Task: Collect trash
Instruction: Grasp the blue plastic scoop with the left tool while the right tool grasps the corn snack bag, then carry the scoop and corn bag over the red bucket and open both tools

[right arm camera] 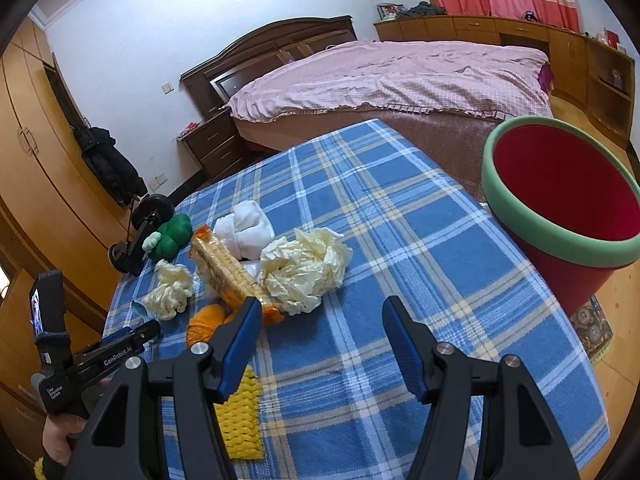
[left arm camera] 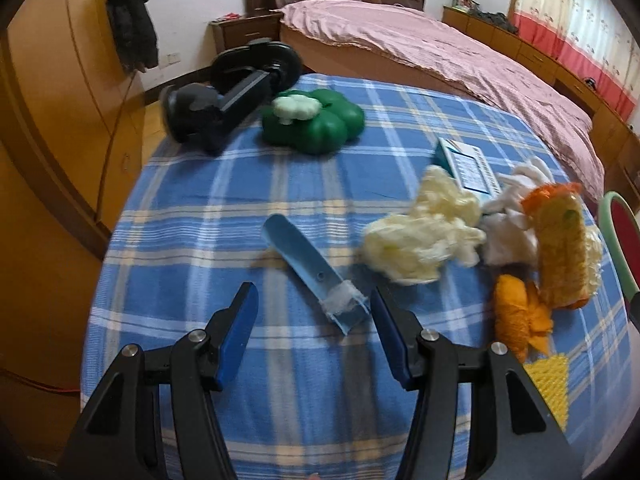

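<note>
Left gripper (left arm camera: 312, 304) with jaws apart over blue scoop (left arm camera: 310, 274), right gripper (right arm camera: 322, 318) likewise empty, crumpled cream paper (right arm camera: 306, 268) at frame centre, possibly tissue, red bin (right arm camera: 560, 208) at right edge of checked tablecloth (right arm camera: 400, 240)

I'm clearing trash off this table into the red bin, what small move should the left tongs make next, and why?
Probably ease the left tongs forward and down to straddle the blue scoop. They stand open and empty, and the scoop's near end, with a bit of white fluff on it, lies just ahead between the tips on the cloth.
</note>
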